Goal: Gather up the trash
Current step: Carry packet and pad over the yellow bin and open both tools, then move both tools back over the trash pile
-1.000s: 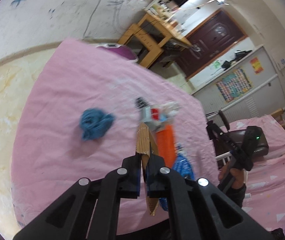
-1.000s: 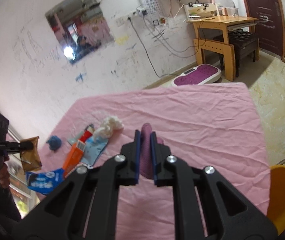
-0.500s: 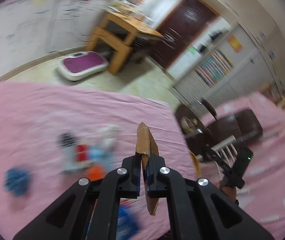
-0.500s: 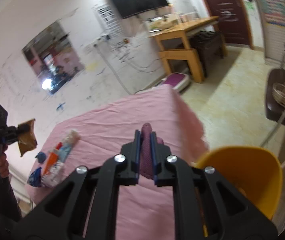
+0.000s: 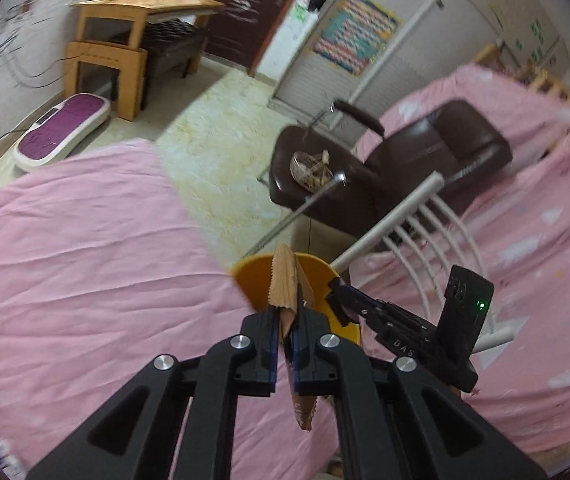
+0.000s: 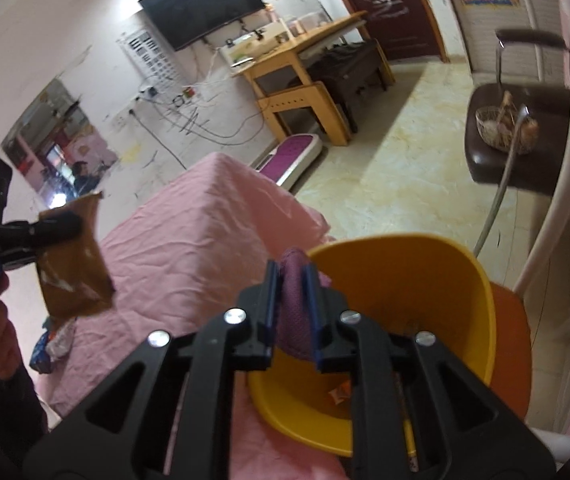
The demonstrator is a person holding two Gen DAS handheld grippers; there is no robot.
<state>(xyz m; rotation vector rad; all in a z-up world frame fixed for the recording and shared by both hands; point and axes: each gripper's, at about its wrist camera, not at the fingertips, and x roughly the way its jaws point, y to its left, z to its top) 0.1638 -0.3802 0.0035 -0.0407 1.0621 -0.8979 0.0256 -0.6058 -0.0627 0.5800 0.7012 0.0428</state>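
Observation:
My left gripper point(image 5: 285, 320) is shut on a brown crinkled wrapper point(image 5: 285, 280), held upright just before the yellow bin point(image 5: 253, 284) at the table's corner. The right wrist view shows that left gripper point(image 6: 57, 228) at the left, with the wrapper point(image 6: 73, 272) hanging from it over the pink table. My right gripper point(image 6: 291, 276) hangs over the near rim of the yellow bin point(image 6: 477, 280). Its jaws are opening, with a purple cloth wad point(image 6: 295, 304) still between the pads. The right gripper point(image 5: 337, 288) also shows beside the bin in the left wrist view.
The pink-covered table point(image 5: 85, 240) fills the left. An orange stool point(image 6: 513, 340) carries the bin, and a small orange wrapper point(image 6: 339, 394) lies inside. Behind it are a white slatted chair point(image 5: 405, 220) and a brown armchair point(image 5: 425, 160). Leftover trash point(image 6: 53, 344) lies on the table.
Both grippers swung away from the trash pile toward the table corner, and the yellow bin came into view under them. The right jaws have parted slightly around the purple wad.

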